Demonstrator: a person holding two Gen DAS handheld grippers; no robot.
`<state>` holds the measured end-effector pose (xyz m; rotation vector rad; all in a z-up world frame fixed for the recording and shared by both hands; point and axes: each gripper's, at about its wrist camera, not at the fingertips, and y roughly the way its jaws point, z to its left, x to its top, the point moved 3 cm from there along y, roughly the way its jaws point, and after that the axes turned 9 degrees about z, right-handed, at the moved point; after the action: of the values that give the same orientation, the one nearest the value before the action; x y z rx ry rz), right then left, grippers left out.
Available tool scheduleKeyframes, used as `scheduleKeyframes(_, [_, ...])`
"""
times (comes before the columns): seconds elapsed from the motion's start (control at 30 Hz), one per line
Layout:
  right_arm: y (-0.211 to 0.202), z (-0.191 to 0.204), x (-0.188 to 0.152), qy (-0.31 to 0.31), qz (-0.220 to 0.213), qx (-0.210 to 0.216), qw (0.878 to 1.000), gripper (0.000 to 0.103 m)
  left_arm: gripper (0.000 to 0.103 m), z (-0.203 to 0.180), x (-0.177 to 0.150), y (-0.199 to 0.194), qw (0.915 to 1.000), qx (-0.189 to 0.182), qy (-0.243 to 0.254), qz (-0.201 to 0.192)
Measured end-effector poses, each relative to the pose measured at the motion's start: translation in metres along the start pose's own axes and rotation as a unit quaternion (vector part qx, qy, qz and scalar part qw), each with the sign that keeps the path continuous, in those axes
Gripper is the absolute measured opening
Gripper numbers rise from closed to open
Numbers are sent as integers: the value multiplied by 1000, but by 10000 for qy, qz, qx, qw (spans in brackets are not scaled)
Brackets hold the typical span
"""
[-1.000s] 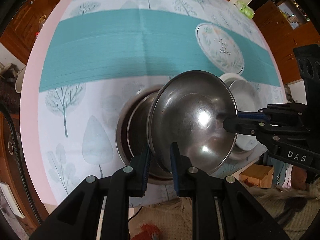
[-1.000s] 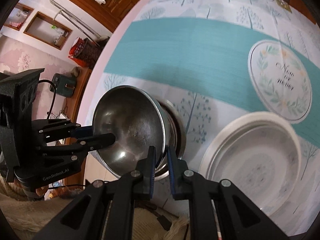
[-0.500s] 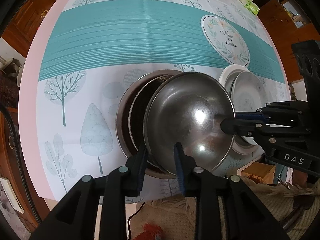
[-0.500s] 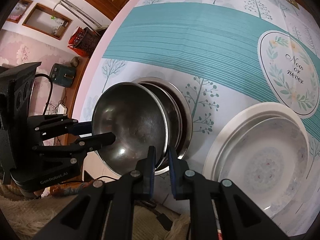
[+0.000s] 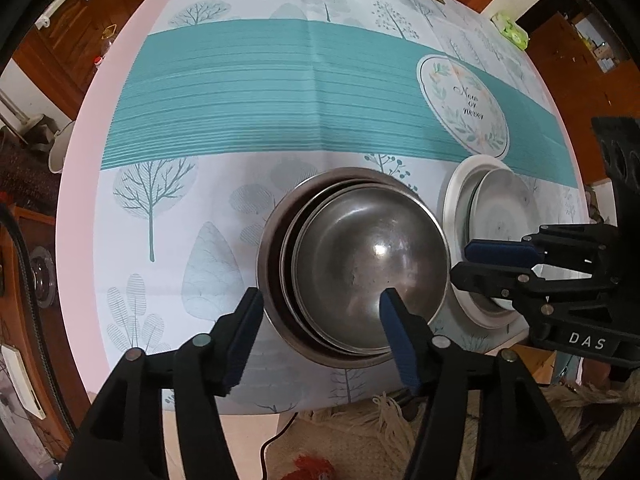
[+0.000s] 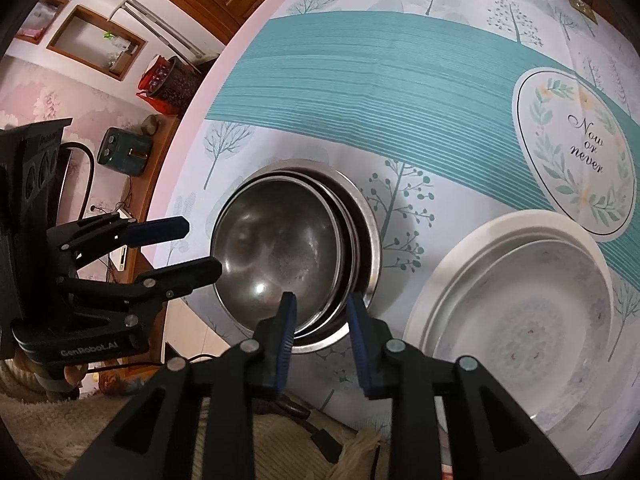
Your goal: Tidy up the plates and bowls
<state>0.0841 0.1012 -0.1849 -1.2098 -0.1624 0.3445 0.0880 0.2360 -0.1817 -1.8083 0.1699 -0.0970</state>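
Since a second ago the steel bowl [image 5: 368,268] went from tilted up in both grips to sitting nested in the bowl stack [image 5: 272,276], left gripper [image 5: 320,320] opening wide around its rim, right gripper [image 6: 320,320] opening narrower, plates [image 6: 520,320] stacked just beside.

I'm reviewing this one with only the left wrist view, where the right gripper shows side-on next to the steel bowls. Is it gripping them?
Observer: No. In the right wrist view the right gripper is opening. Its pads straddle the rims of the nested steel bowls without pressing on them.
Operator: Its fingers hide part of the plates here. Are they stacked?
Observer: Yes. The patterned plate lies inside the larger white plate, off-centre.
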Motion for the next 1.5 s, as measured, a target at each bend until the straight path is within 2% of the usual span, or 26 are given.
scheduleKeyframes(0.2, [-13, 3, -3, -45, -211, -29, 9998, 26, 70, -5, -3, -15, 9996, -6, 47, -290])
scheduleKeyframes(0.53, [-34, 10, -12, 61, -752, 168, 9970, 27, 74, -4, -5, -37, 9963, 111, 262, -813])
scheduleKeyframes(0.63, [-40, 14, -17, 99, -952, 155, 9953, 34, 80, -2, -6, -42, 9944, 134, 307, -1002])
scheduleKeyframes(0.7, [-44, 17, -20, 99, -1108, 116, 9937, 35, 88, -1, -7, -44, 9931, 126, 309, -1120])
scheduleKeyframes(0.77, [-46, 20, -24, 94, -1216, 36, 9925, 35, 89, 1, -8, -45, 9921, 71, 285, -1219])
scheduleKeyframes(0.93, [-47, 26, -32, 138, -1412, -160, 9898, 35, 90, 7, -11, -38, 9928, -139, 253, -1161])
scheduleKeyframes(1.2, [-39, 27, -43, 302, -1546, -485, 9863, 36, 90, 17, -12, -21, 9937, -240, 194, -1078])
scheduleKeyframes(1.5, [-14, 0, -37, 649, -1363, -131, 9884, 36, 90, 35, -6, 6, 9958, -227, -135, -874])
